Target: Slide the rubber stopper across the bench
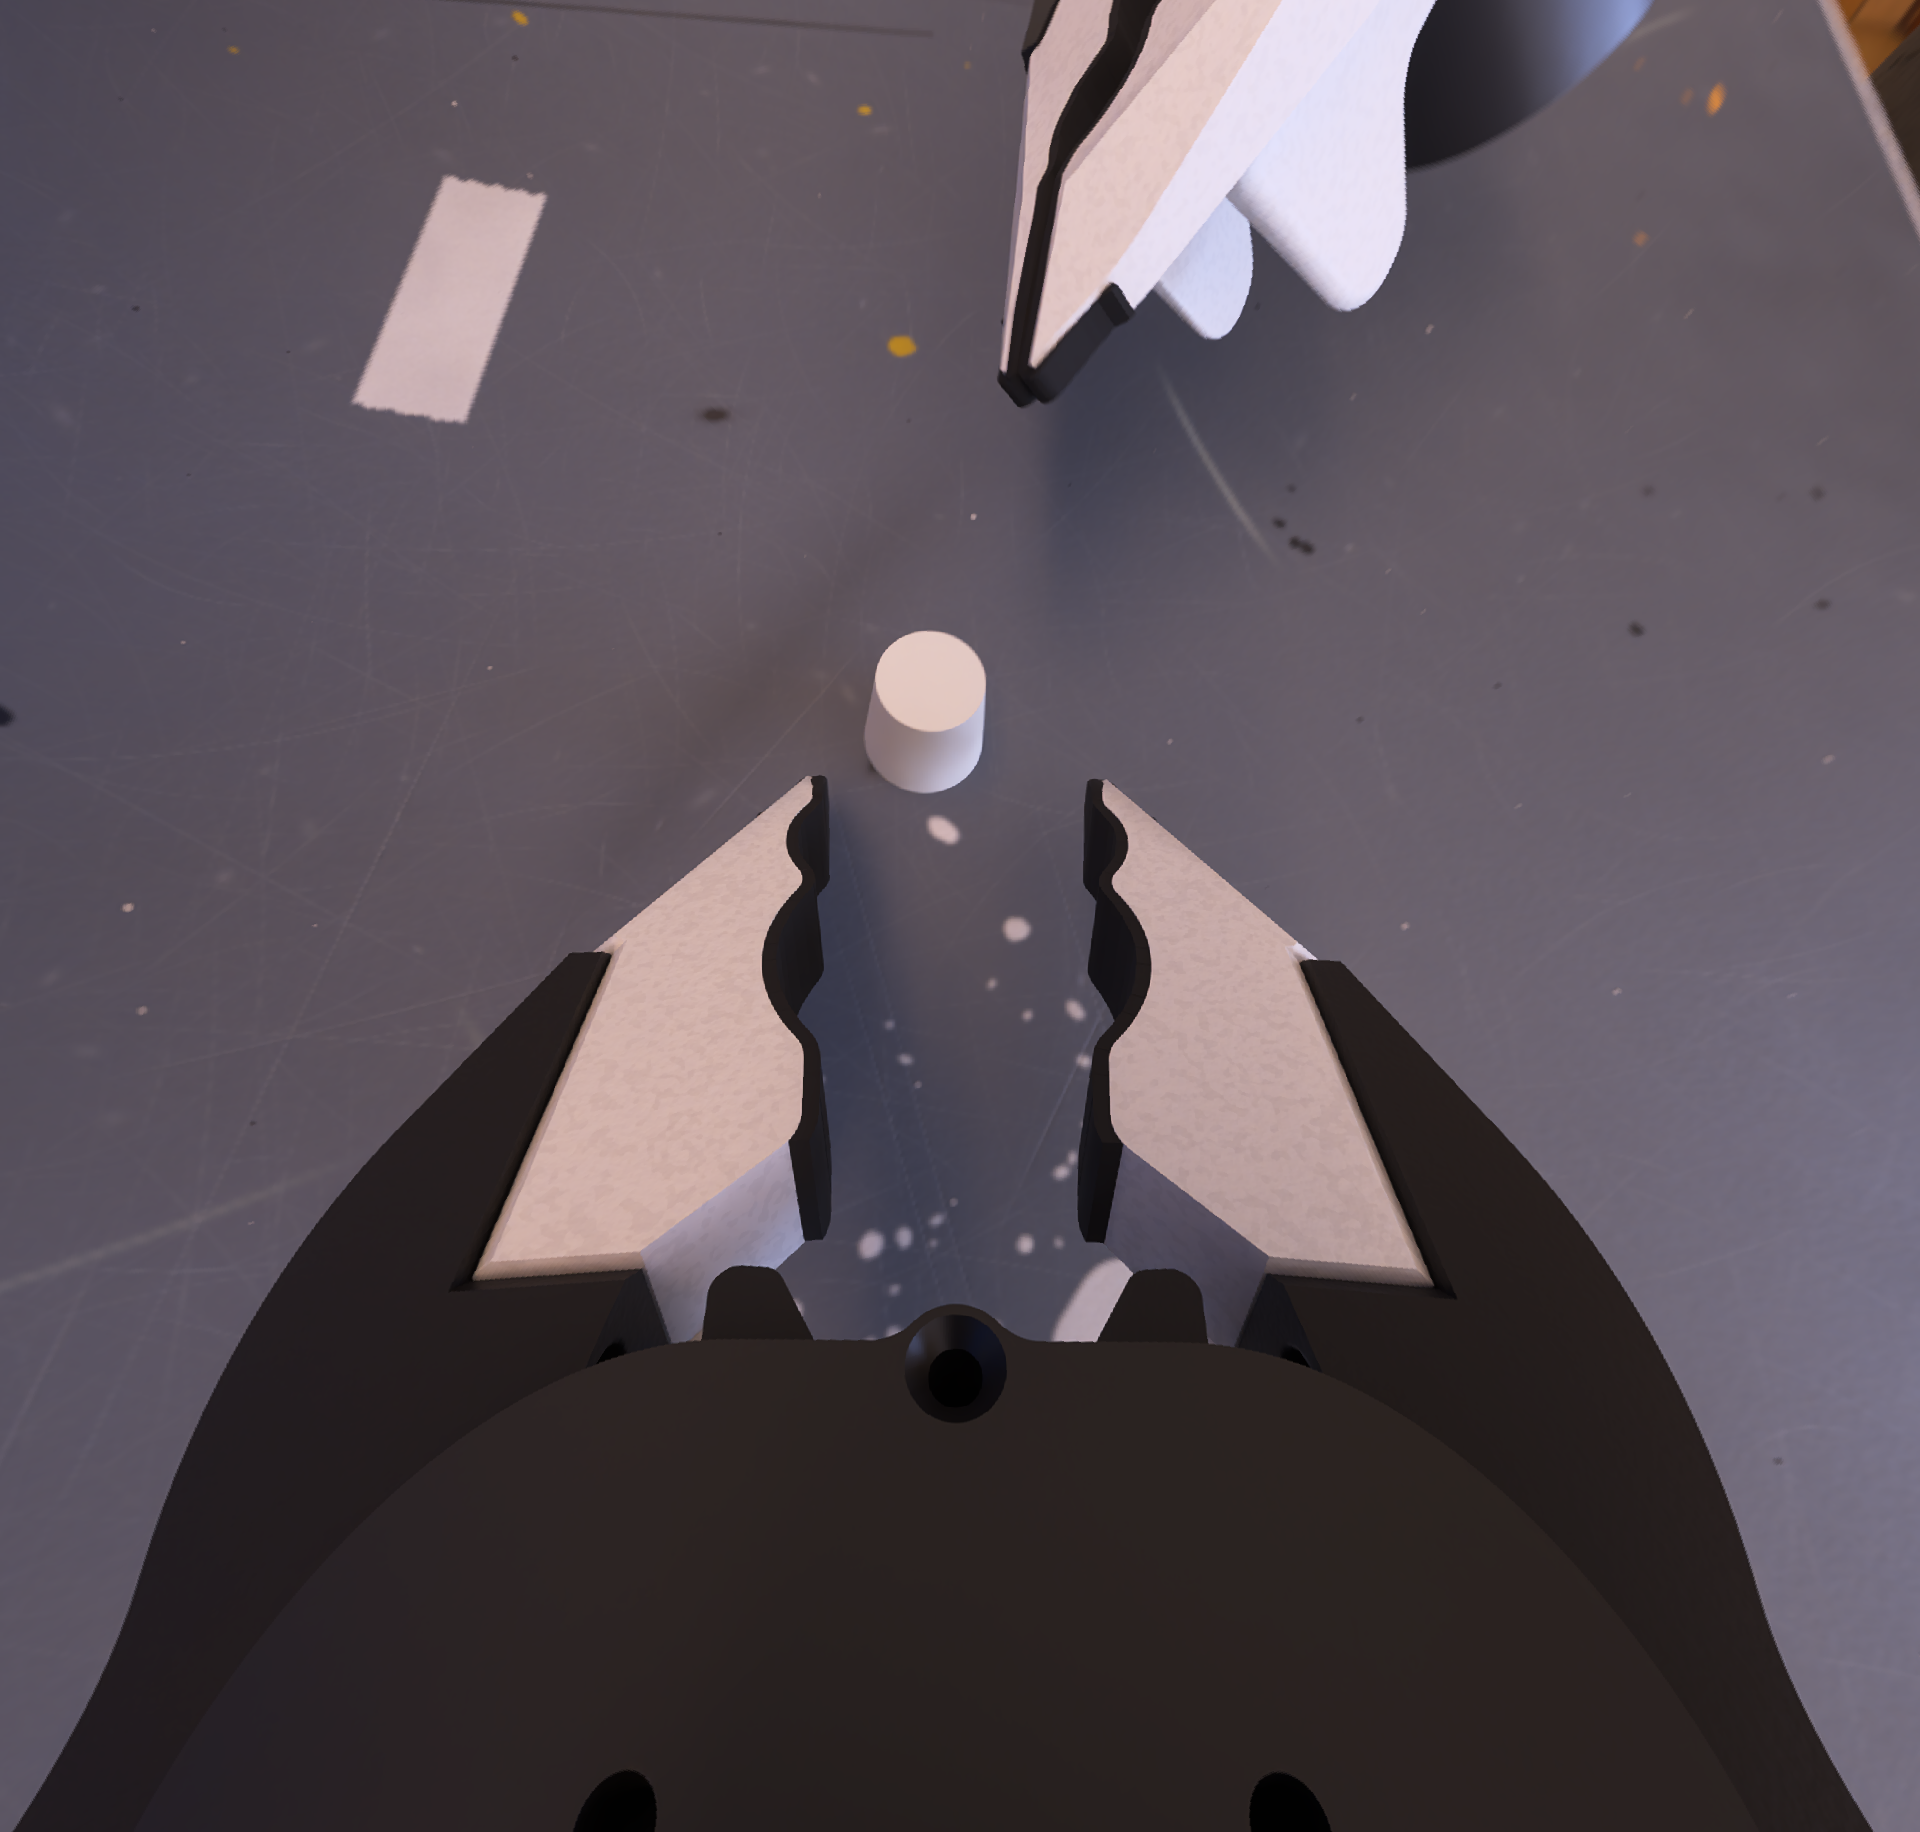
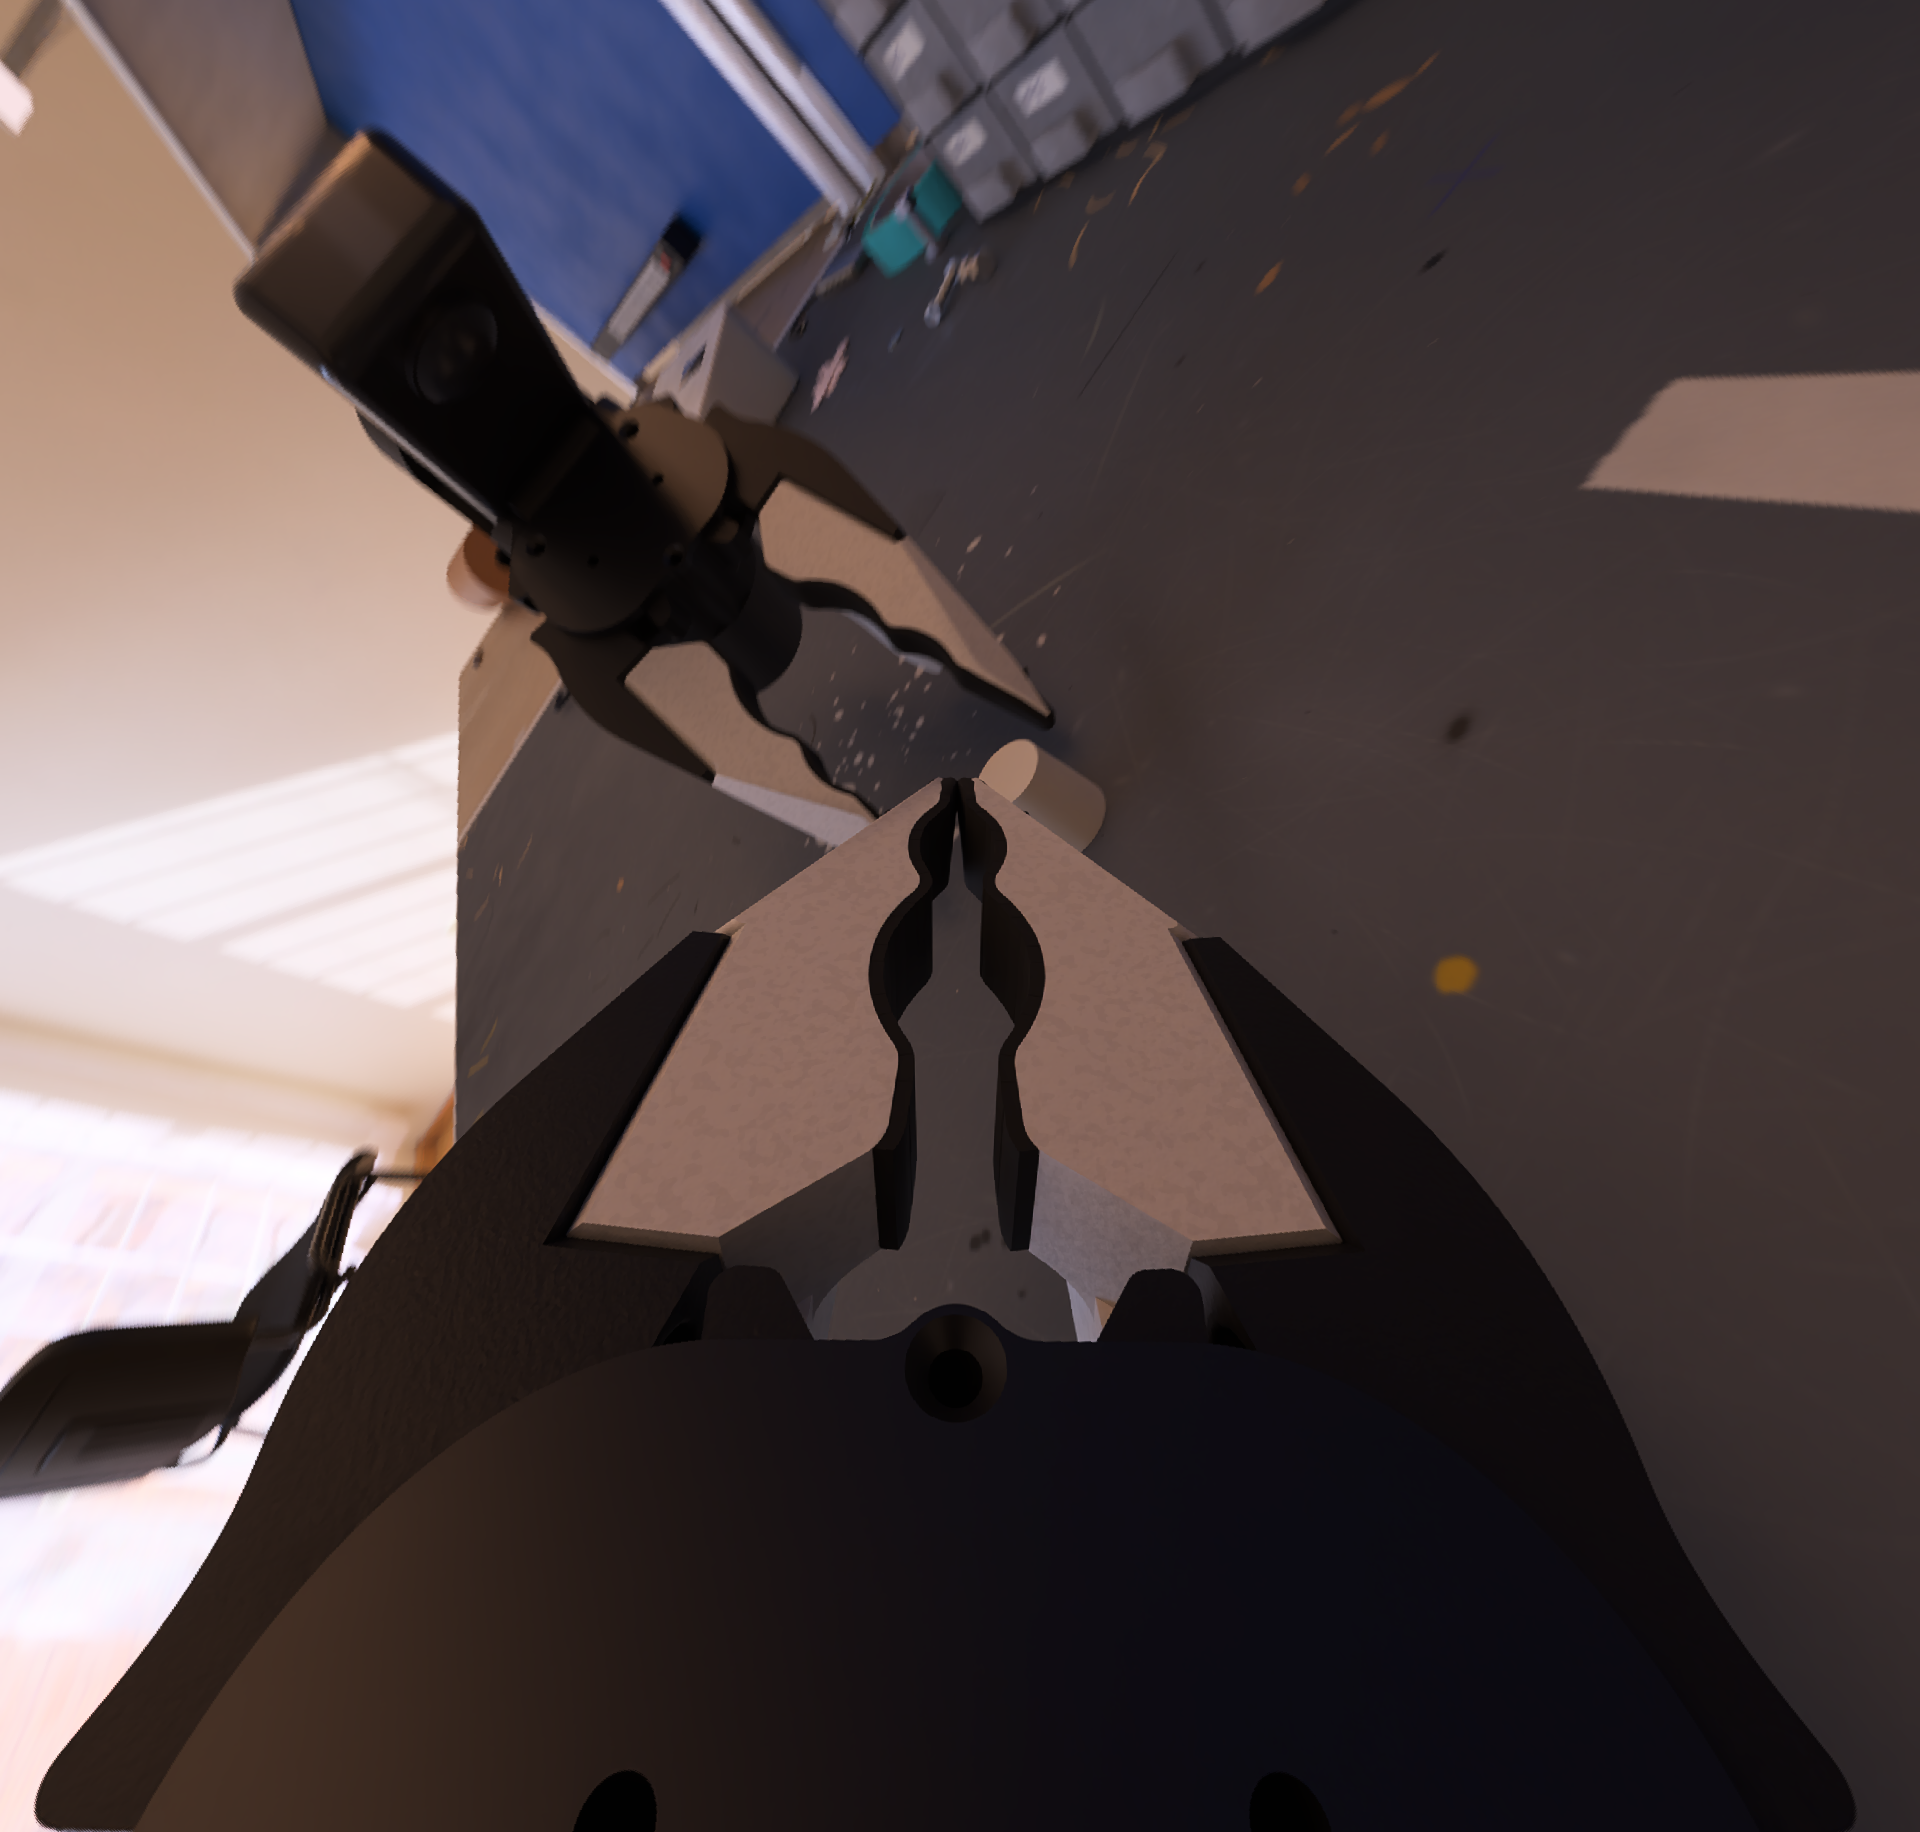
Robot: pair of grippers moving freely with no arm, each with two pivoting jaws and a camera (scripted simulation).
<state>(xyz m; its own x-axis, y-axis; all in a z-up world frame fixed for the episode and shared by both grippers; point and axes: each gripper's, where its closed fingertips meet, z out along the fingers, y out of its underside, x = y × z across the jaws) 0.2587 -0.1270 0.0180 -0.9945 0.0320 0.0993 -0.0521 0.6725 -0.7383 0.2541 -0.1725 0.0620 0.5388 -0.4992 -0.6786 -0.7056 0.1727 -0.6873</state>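
While the left tongs (image 1: pixel 956 785) hover with fingers spread apart, the white rubber stopper (image 1: pixel 927 712) stands upright on the grey counter (image 1: pixel 312 743) just beyond their tips, untouched. Farther off, the right tongs (image 1: pixel 1023 390) hang pressed together, empty, past a white tape strip (image 1: pixel 449 299).

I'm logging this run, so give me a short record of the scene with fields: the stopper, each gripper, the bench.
stopper: white rubber stopper, upright on the bench, untouched
left gripper: left gripper, open, fingertips just short of the stopper
right gripper: right gripper, shut, empty, tips off the bench beyond the stopper
bench: grey bench, scratched, paint-flecked
other: white tape strip far left of the stopper
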